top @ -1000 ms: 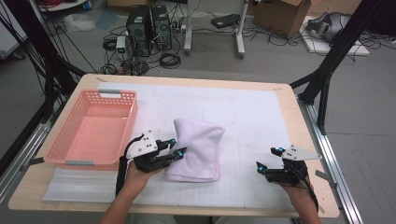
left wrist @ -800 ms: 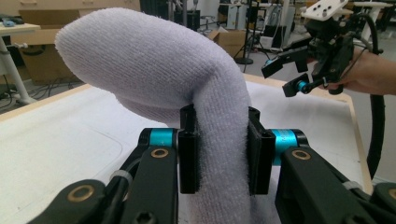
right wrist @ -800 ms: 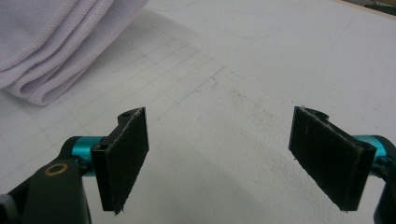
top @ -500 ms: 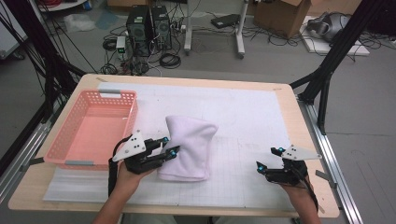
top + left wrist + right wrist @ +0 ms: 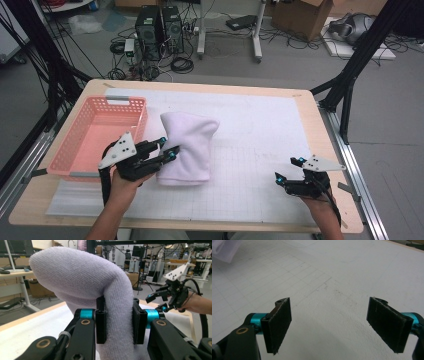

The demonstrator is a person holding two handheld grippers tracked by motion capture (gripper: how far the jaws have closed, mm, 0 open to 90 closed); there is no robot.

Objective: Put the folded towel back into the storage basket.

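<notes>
A folded white towel (image 5: 187,147) hangs over the white gridded mat, pinched at its left edge by my left gripper (image 5: 166,148). In the left gripper view the towel (image 5: 82,282) bulges up between the two black pads (image 5: 101,320), which press on it from both sides. The towel's lower end still rests on the mat. My right gripper (image 5: 289,169) sits at the near right of the table, jaws wide apart. In the right gripper view its pads (image 5: 279,323) stand far apart over bare mat, and the right gripper (image 5: 334,325) holds nothing.
A pink plastic basket (image 5: 75,155) stands at the left, just beside my left hand. The white mat (image 5: 260,135) covers most of the wooden table (image 5: 210,87). Computer towers, cables and stands sit on the floor beyond the far edge.
My left gripper has risen and shifted left toward the basket, dragging the towel with it. The towel now stands taller and more bunched. The right gripper has stayed put.
</notes>
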